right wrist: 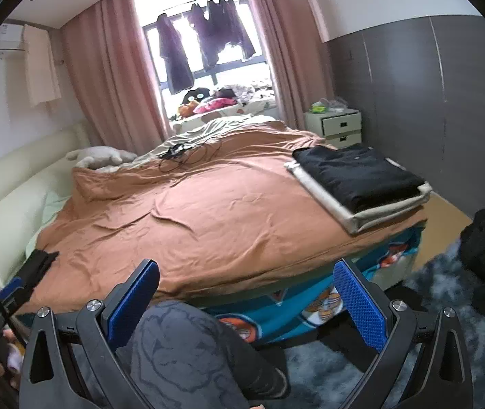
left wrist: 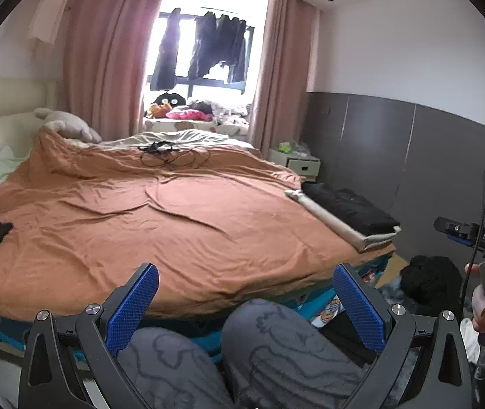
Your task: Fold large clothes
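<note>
orange duvet (left wrist: 160, 211), plush toy (left wrist: 68, 124), nightstand (right wrist: 336, 126)

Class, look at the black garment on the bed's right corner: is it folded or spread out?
Folded. The black garment lies as a compact rectangle with stacked edges, on a folded beige piece.

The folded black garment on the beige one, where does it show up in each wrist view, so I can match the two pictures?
Left wrist view: the folded black garment lies at the right edge of the bed, mid-right in the picture, on a folded beige garment.
Right wrist view: the same black garment sits upper right, larger, on the beige one.
Shared landmark: the white drawer unit just beyond the stack.
</note>
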`<state>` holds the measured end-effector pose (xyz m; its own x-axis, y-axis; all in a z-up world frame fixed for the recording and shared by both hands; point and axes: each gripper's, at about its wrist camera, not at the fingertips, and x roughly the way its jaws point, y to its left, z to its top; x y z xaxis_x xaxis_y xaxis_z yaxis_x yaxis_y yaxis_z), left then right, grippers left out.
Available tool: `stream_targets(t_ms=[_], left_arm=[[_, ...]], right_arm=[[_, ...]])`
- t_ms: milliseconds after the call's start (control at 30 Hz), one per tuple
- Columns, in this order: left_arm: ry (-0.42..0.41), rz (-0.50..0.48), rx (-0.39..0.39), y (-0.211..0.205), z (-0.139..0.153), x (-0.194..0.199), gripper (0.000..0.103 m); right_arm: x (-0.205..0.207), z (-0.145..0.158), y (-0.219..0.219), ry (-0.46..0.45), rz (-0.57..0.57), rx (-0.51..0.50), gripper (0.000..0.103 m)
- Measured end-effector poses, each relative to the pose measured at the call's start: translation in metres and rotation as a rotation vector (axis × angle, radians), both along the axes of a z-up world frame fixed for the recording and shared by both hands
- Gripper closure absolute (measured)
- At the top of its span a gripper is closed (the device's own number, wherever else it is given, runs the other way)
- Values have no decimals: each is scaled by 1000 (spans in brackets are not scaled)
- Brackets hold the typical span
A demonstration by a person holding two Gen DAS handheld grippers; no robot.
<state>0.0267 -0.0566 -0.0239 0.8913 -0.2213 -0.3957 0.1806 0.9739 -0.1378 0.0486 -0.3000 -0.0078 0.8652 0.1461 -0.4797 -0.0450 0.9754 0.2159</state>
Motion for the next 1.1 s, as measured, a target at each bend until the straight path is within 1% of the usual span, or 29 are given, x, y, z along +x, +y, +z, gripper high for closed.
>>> stream_targets(t_ms=[100,167,300,400,600,733,967,1100], left_arm=[[7,17,-19,6,-5,-4,0],[0,32,-16,9,-6,-8,1],[-7,60,-3,14,-4,-13,1],[14,72,-6,16,-4,-14,1],[3,87,16,17,-1,-15,1],[-13,101,53,13,0,-18,1],[-17,86,78,7,2,-22,0],[-26,88,78,7,4,-23,0]], right_arm=[[-2,-13,8,-7,9,0,1],[-3,-24,12,-6,9,-14,1],[2,-40,14,23,28,15,0],[5,-41,13,24,23,31,0],[6,-37,10,12,7,43,0],[5,-36,11,11,4,41,0],[2,-30,9,-5,-8,44,0],[-1,-29,10,-9,-8,41,0]])
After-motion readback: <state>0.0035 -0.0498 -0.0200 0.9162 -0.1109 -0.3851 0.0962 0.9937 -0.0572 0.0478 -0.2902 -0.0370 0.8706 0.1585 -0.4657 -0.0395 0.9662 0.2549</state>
